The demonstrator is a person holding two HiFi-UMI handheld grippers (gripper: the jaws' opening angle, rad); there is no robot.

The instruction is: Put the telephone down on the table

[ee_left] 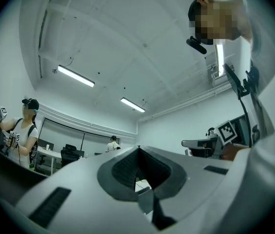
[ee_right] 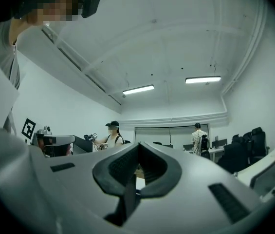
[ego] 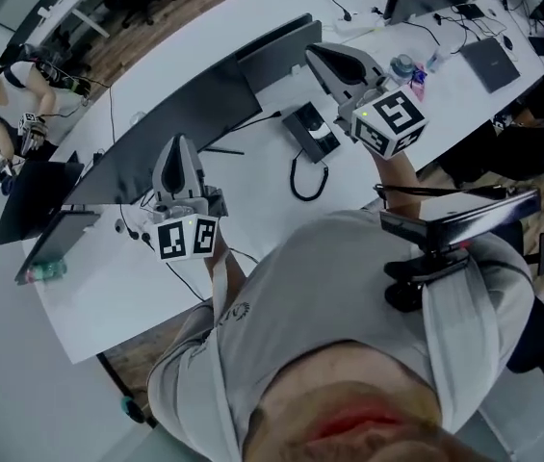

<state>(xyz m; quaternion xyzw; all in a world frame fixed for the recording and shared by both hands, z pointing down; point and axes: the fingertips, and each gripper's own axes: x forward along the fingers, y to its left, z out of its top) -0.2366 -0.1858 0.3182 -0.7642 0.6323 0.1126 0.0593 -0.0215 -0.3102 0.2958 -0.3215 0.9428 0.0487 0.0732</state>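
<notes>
Dark telephone [ego: 310, 135] flat on the long white desk [ego: 252, 210], about midway along it, between the back of a dark monitor [ego: 281, 54] and the desk's near edge. Cord [ego: 302, 183] curling in 1 loop toward that near edge. Untouched by either gripper.

Right gripper [ego: 322, 58] raised just right of the telephone and clear of it, tips angled up and away from the desk, its marker cube [ego: 392, 118] nearer the wearer. In the right gripper view, fingers [ee_right: 120, 167] pressed flat against each other with nothing between them, only ceiling and a far wall beyond.

Left gripper [ego: 177, 154] over the near-left stretch of the desk, well apart from the telephone, just in front of a second, wider monitor [ego: 175, 123]. In the left gripper view, fingers [ee_left: 122, 172] likewise closed together, holding nothing.

Farther out along the desk: a bottle [ego: 403, 65] and a closed laptop [ego: 491, 63] toward the right end, a small green object [ego: 45, 270] near the left end. Beyond that left end, a second person [ego: 7, 104] in a dark cap, standing with grippers in hand. Overhead in the right gripper view, 2 lit ceiling strips [ee_right: 203, 80].
</notes>
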